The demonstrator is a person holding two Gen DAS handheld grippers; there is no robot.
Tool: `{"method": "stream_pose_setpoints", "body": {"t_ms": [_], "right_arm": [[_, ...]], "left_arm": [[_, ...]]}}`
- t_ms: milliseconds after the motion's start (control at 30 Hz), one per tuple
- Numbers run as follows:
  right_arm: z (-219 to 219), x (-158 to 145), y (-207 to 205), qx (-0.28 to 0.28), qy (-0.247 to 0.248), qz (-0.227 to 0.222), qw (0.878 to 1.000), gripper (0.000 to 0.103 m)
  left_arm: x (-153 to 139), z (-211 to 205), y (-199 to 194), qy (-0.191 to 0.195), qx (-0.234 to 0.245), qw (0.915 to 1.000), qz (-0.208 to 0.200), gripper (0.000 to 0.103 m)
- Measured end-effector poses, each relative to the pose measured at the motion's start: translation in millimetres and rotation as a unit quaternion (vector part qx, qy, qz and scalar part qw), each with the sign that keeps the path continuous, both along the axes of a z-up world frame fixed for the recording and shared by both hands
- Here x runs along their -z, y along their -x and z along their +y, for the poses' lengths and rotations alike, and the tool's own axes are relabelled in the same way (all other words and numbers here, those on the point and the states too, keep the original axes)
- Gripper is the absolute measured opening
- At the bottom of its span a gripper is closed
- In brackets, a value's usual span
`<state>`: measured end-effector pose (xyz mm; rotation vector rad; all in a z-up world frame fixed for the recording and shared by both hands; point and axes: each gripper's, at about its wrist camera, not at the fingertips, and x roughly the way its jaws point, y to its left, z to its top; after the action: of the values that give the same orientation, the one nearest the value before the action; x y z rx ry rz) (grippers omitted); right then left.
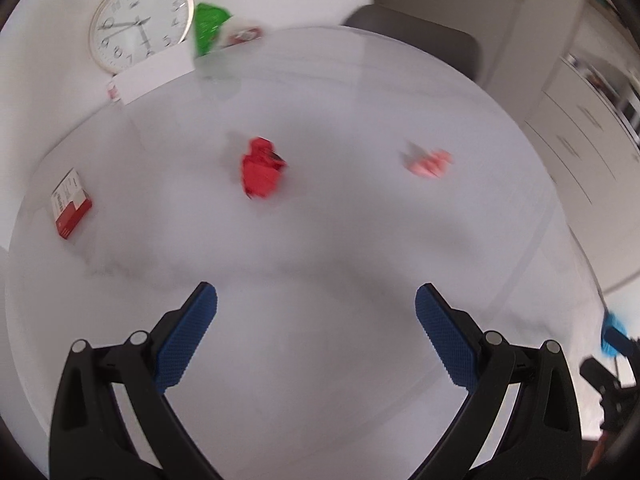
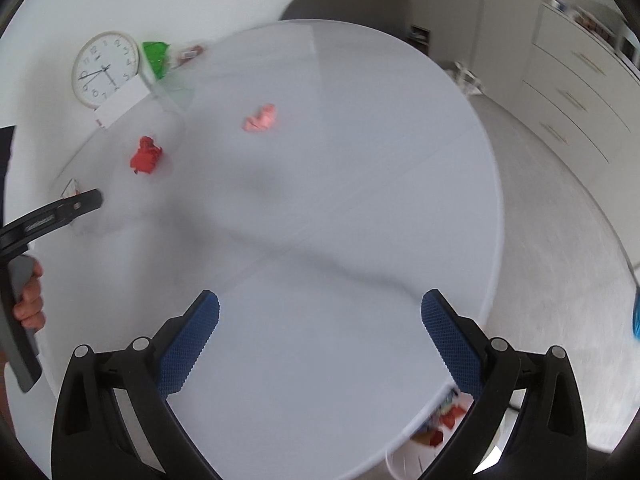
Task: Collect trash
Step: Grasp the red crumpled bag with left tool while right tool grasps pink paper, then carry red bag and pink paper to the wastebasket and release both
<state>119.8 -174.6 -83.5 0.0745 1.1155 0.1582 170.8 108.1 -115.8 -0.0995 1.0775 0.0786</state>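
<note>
A crumpled red paper (image 1: 262, 169) lies on the round white table (image 1: 320, 240), ahead of my left gripper (image 1: 316, 312), which is open and empty. A crumpled pink paper (image 1: 430, 163) lies to its right. A small red and white box (image 1: 69, 205) lies at the left. In the right wrist view the red paper (image 2: 146, 156) and pink paper (image 2: 261, 118) lie far ahead of my right gripper (image 2: 320, 316), which is open and empty above the table's near part. The left gripper's finger (image 2: 76, 204) shows at the left, in front of the box.
A wall clock (image 1: 138, 24) leans at the table's far edge behind a white card (image 1: 154, 74), with a green bag (image 1: 208, 26) beside it. A grey chair (image 1: 416, 40) stands behind the table. A white bin (image 2: 424, 444) with coloured scraps sits below the table's near right edge. Drawers (image 2: 576, 92) stand at the right.
</note>
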Motion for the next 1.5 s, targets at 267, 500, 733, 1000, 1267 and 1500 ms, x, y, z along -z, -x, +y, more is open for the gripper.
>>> {"method": "stream_pose_setpoints", "body": {"t_ms": [267, 500, 733, 1000, 1267, 1500], "right_arm": [[43.3, 13.6, -72.3, -0.035, -0.002, 0.005, 0.999, 0.1], [59.5, 28.3, -110.3, -0.045, -0.002, 0.012, 0.999, 0.1], [60.5, 39.9, -131.4, -0.047, 0.001, 0.02, 0.999, 0.1], [57.4, 48.6, -173.4, -0.064, 0.009, 0.019, 0.998, 0.1], [89.1, 84.1, -248.6, -0.074, 0.022, 0.045, 0.996, 0.094], [116.4, 91.0, -256.7, -0.115, 0.077, 0.032, 0.99, 0.038]], "left_arm": [[39.6, 39.3, -77.5, -0.001, -0.046, 0.9989, 0.014, 0.095], [77.0, 52.8, -124.2, -0.02, -0.058, 0.9977, 0.03, 0.095], [99.5, 47.8, -154.2, -0.04, -0.062, 0.9963, 0.044, 0.071], [98.1, 45.7, -157.0, -0.041, -0.066, 0.9963, 0.038, 0.041], [69.4, 48.4, -111.6, -0.038, -0.069, 0.9966, 0.024, 0.041], [50.6, 59.2, -67.9, -0.024, -0.083, 0.9961, 0.014, 0.041]]}}
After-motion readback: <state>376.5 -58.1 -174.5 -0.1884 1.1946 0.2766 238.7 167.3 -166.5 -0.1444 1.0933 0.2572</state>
